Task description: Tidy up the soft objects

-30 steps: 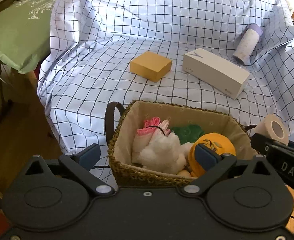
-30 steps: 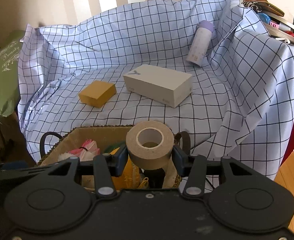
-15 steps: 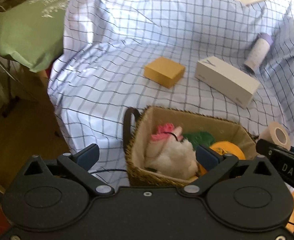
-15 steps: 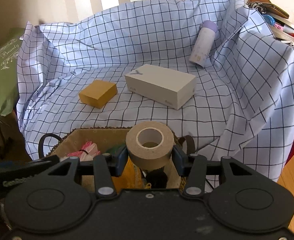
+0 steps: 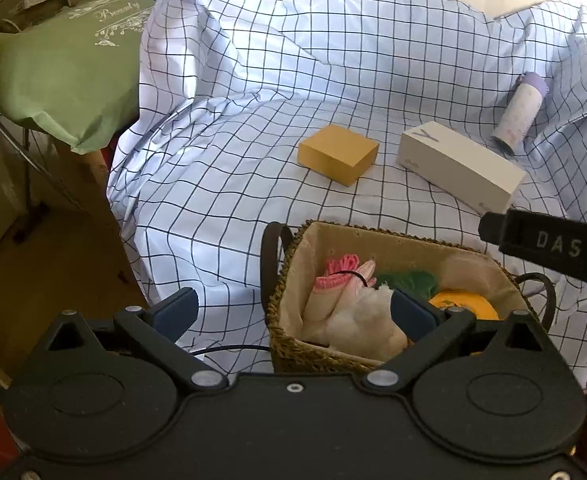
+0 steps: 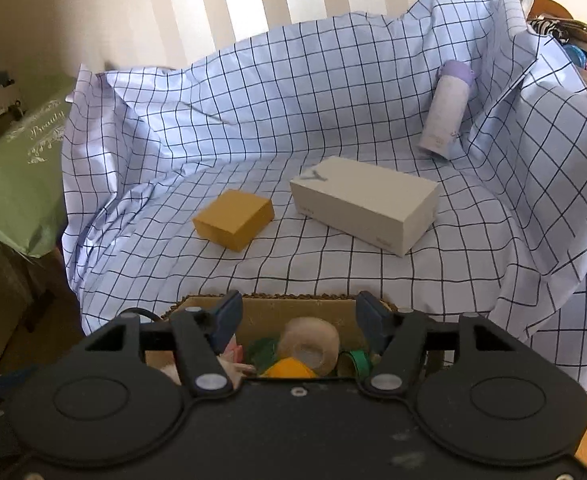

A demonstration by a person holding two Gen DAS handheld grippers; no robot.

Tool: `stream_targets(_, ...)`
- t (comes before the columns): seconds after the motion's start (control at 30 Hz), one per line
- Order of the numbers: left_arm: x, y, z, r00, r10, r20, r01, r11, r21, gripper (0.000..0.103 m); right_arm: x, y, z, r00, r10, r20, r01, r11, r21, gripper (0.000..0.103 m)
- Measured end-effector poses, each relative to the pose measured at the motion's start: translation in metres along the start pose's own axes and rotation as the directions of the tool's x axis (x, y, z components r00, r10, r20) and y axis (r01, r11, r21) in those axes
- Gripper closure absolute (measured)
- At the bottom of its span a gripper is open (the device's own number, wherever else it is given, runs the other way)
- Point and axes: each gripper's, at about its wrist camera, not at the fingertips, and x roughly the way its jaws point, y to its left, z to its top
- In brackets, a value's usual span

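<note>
- Hovering over the basket (image 6: 293,303), the right gripper (image 6: 298,319) has its jaws spread wide with nothing between them; the tape roll (image 6: 310,347) lies in the basket below, against an orange ball (image 6: 287,370).
- From the left wrist view, the left gripper (image 5: 293,312) is also open and empty, one finger (image 5: 413,316) in front of the basket's near rim, the other over the checked cloth (image 5: 221,208).
- Only this view shows the white plush (image 5: 367,324), the pink cloth (image 5: 339,276) and a green piece (image 5: 409,280) plainly; the tape roll is hidden here.
- Both views show a yellow box (image 5: 337,154), a white box (image 5: 459,168) and a purple bottle (image 5: 519,114) on the cloth beyond the basket.
- A green cushion (image 5: 53,64) sits left.
</note>
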Motion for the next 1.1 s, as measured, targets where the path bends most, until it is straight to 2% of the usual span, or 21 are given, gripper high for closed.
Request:
stream_targets(0.43,-0.005,-0.008,-0.004,1.0,-0.023,-0.002,0.023,0.999,0.029,0.003,-0.04,-0.023,-0.024,0.994,-0.104,-0.013,0.104,0.994,-0.01,0.014)
stream_targets(0.6,-0.008,-0.012,-0.006,0.999,-0.032,-0.004,0.032,0.999,0.037,0.003,-0.053,-0.028,-0.035,0.989,-0.142,-0.026,0.142,0.99,-0.025,0.0)
stream_targets(0.87,-0.013,-0.017,-0.012,1.0,0.007,-0.017,-0.005,0.997,0.078,0.003,-0.054,-0.037,-0.039,0.979,-0.185,-0.085,0.186,0.982,0.004,0.0)
stream_targets(1.1,-0.012,-0.008,-0.014,0.998,0.038,-0.048,-0.035,0.998,0.061,0.003,-0.057,-0.033,-0.037,0.973,-0.211,-0.092,0.209,0.977,-0.03,0.0)
